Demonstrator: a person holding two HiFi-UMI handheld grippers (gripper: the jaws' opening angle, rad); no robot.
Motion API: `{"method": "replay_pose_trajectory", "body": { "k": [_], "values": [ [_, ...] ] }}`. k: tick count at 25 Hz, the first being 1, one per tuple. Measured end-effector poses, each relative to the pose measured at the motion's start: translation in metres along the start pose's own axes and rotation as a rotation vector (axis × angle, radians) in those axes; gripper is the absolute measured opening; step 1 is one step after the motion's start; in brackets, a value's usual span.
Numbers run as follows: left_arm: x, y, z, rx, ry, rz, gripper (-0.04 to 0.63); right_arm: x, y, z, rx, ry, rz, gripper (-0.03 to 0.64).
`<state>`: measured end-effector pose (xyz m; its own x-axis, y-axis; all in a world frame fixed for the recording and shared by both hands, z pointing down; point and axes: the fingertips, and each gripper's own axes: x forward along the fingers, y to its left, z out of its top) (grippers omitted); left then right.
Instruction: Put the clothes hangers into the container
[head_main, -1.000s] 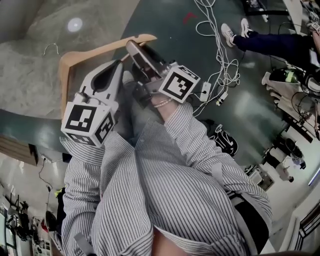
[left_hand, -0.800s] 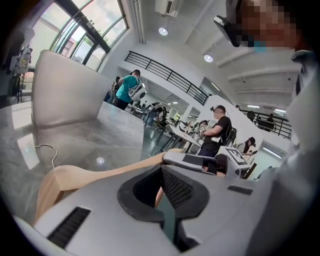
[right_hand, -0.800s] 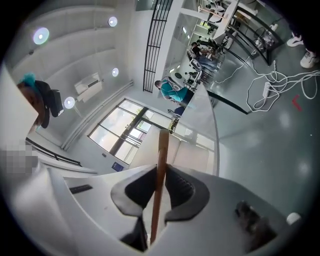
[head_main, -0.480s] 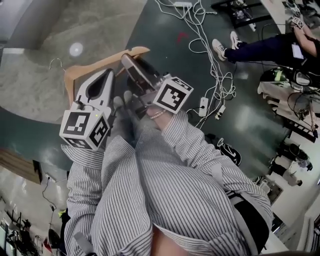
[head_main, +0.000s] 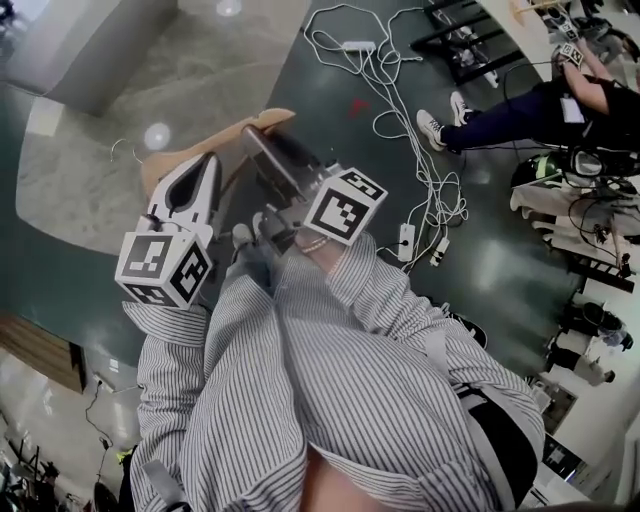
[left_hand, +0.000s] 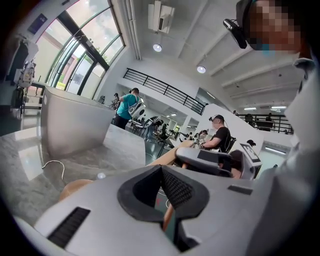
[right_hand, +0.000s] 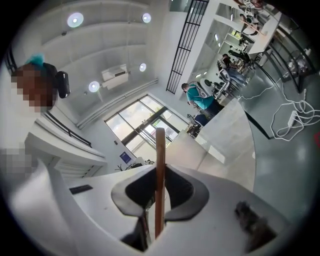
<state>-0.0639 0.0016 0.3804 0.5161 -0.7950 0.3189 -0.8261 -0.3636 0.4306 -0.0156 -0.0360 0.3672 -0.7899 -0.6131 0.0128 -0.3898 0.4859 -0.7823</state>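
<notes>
One hanger (head_main: 264, 120), crosswise, hook left, gripped by left gripper (head_main: 206, 160) fingers and just-closing right gripper (head_main: 251, 136) fingers.

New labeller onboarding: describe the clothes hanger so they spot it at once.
Follow the striped sleeves up to the left tool and right tool. Both clamp the wooden hanger, a pale curved bar across their tips; the right tool's jaws have just been closing on it. Unlike the white cables beside it, it is tan wood with a thin wire hook.
</notes>
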Motion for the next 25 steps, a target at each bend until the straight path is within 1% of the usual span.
{"method": "replay_pose_trajectory", "body": {
  "k": [3, 7, 11, 15, 20, 25],
  "values": [
    [-0.005, -0.001, 0.009, 0.015, -0.03, 0.007, 0.011, 0.004, 0.012, 0.004, -0.042, 0.006, 0.02, 0.054],
    [-0.012, -0.006, 0.025, 0.035, -0.07, 0.02, 0.011, 0.004, 0.024, 0.016, -0.07, 0.011, 0.032, 0.054],
    [-0.027, -0.012, 0.039, 0.055, -0.107, 0.02, 0.011, 0.006, 0.047, 0.029, -0.118, -0.001, 0.053, 0.054],
    [-0.04, -0.019, 0.045, 0.068, -0.142, 0.016, 0.011, 0.005, 0.07, 0.036, -0.171, -0.022, 0.081, 0.054],
    [-0.047, -0.027, 0.057, 0.109, -0.179, 0.003, 0.011, 0.001, 0.091, 0.056, -0.256, -0.072, 0.106, 0.054],
    [-0.05, -0.035, 0.071, 0.142, -0.193, -0.022, 0.011, -0.003, 0.107, 0.069, -0.369, -0.096, 0.084, 0.054]
  ]
}}
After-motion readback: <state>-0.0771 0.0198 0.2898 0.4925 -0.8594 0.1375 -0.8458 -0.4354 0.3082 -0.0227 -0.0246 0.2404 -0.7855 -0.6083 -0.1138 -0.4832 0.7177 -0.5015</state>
